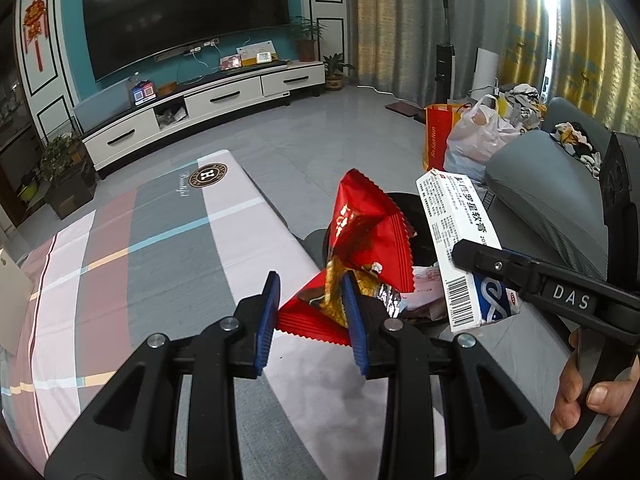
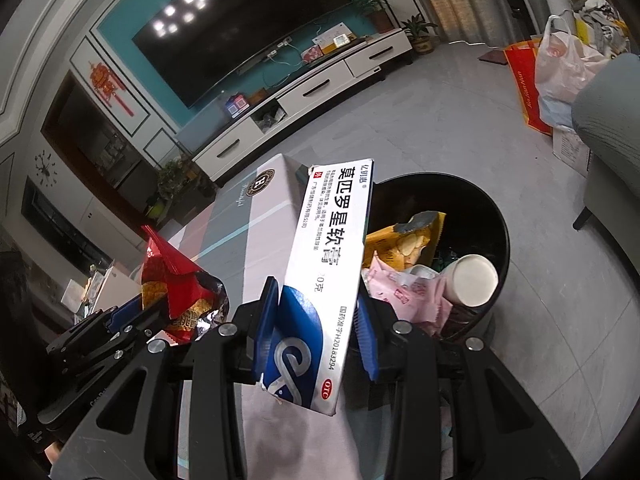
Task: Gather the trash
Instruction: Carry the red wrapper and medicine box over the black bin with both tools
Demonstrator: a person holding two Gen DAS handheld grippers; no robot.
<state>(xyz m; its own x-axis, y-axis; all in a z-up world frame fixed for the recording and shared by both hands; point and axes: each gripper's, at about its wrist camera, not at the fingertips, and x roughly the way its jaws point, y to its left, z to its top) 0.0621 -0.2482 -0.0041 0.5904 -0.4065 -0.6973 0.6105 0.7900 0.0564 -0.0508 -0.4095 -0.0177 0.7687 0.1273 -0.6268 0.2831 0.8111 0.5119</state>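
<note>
- My left gripper point(image 1: 314, 316) was clamped on a crumpled red snack wrapper point(image 1: 360, 240), held above the near edge of the table point(image 1: 160, 240), beside the black bin point(image 2: 492, 216) rather than over its mouth.
- My right gripper point(image 2: 316, 320) gripped a white-and-blue ointment box point(image 2: 332, 248) by its lower end; the box stood tall, leaning toward the bin.
- The bin sat on the floor just beyond the table edge, already holding a yellow packet point(image 2: 404, 240), a pink wrapper point(image 2: 404, 292) and a white cup point(image 2: 472, 280).
- Risk one: I judged the red snack wrapper, light and springy, could drift onto the table or floor if let go before it cleared the rim.
- Risk two: the ointment box, long and pinched at one end only, might swing and strike the rim or bounce off the piled trash.
- Risk three: the two grippers worked close together, so the wrapper and box could snag each other.
</note>
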